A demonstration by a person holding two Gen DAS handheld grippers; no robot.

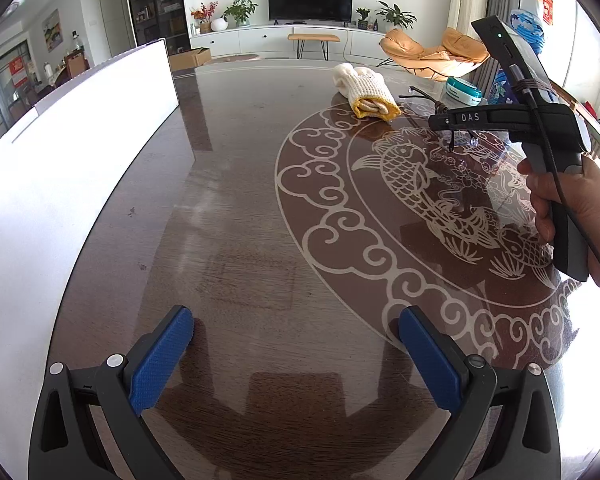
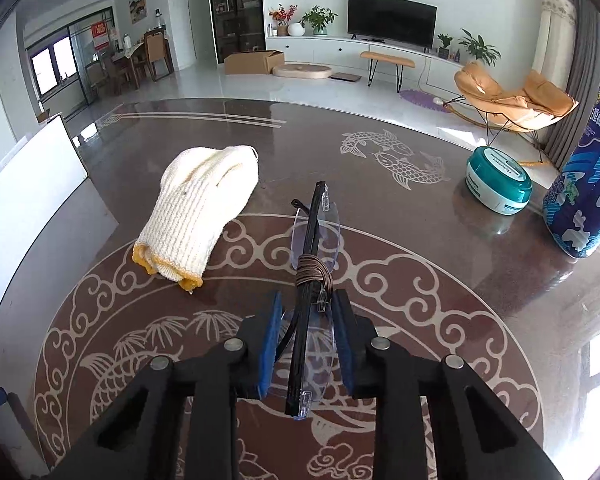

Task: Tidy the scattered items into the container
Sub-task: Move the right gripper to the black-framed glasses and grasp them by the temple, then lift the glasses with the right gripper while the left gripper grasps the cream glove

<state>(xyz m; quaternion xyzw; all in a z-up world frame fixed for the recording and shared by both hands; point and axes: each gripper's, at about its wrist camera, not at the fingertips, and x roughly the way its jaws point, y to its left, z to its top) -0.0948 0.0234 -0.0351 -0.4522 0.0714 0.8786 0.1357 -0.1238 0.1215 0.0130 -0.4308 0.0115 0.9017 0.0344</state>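
Your right gripper (image 2: 307, 344) is held level above the counter (image 1: 240, 208), jaws closed on folded rimless glasses (image 2: 309, 280) whose temples are bound with brown cord. Your left gripper (image 1: 296, 356) hovers low with jaws wide apart, holding nothing. Only the right wrist view shows the knit glove (image 2: 204, 204), teal jar (image 2: 499, 184) and blue bottle (image 2: 584, 184) clearly; the white container (image 1: 60, 168) fills the left wrist view's left side.

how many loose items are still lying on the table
3: gloves left of centre, jar far right, carton at the right edge. Glasses sit between the right tongs. More may be hidden.
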